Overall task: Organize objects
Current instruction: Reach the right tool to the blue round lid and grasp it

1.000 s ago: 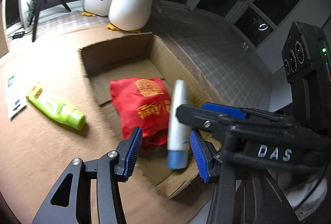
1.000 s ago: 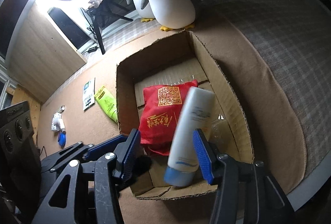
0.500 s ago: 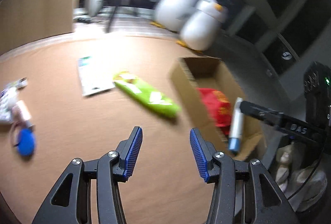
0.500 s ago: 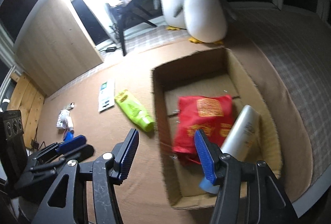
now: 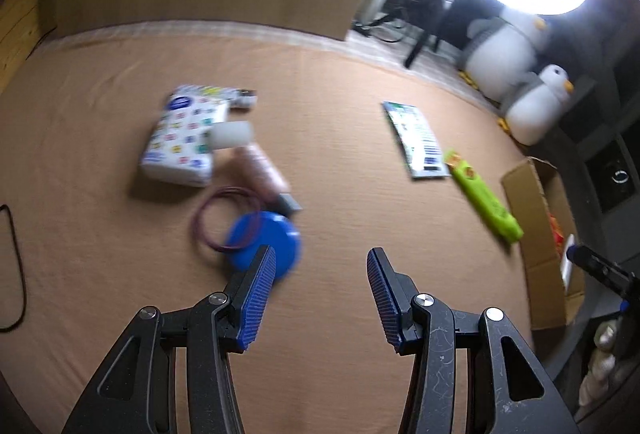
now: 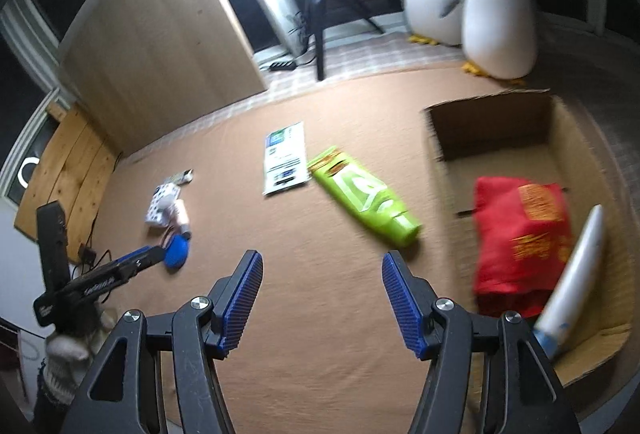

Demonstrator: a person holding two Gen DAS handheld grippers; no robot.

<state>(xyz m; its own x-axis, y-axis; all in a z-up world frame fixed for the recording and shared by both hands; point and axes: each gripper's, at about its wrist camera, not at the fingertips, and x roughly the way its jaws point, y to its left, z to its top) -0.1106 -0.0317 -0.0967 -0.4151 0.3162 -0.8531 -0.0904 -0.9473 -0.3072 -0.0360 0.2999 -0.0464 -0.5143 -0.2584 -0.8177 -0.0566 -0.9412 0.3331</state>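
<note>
White tube [image 6: 576,274] now lies inside the cardboard box [image 6: 492,121], slanted along its near right side just beside the red pouch [image 6: 520,234]; a second ago it stood between the pads of the right claw [image 6: 322,298] above the box. That claw's jaws have just been opening and hold nothing, so one object counts as sorted, by my reading. The left claw [image 5: 320,290] is also released and empty; earlier it looked into the box, and it now looks over the brown surface [image 5: 340,113] at the cluster of small things: blue disc [image 5: 264,246], patterned tissue pack [image 5: 184,137] and pinkish tube [image 5: 260,165]. Green tube [image 6: 364,197] and flat packet [image 6: 284,157] lie outside the box, so several items likely remain.
</note>
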